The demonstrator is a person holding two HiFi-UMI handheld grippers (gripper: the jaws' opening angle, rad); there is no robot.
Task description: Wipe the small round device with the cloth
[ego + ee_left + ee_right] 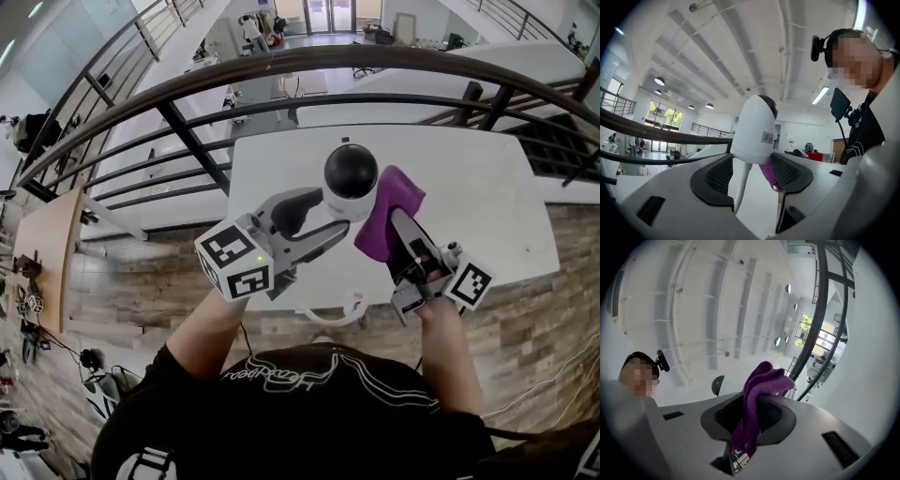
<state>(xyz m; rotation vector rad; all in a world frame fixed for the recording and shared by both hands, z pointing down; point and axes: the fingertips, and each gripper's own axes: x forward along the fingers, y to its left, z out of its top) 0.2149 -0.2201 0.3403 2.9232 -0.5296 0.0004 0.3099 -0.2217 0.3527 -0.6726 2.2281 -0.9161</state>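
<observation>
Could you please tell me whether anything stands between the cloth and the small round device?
Nothing visible does. The purple cloth, clamped in the right gripper, lies right beside the small round device, which the left gripper holds between its jaws.

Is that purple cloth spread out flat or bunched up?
Bunched up. The purple cloth is pinched between the jaws of the right gripper, and its folds stick out beyond them as a crumpled wad, not a flat sheet.

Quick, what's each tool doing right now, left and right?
Left tool: closed on the white dome camera.
Right tool: closed on the purple cloth.
</observation>
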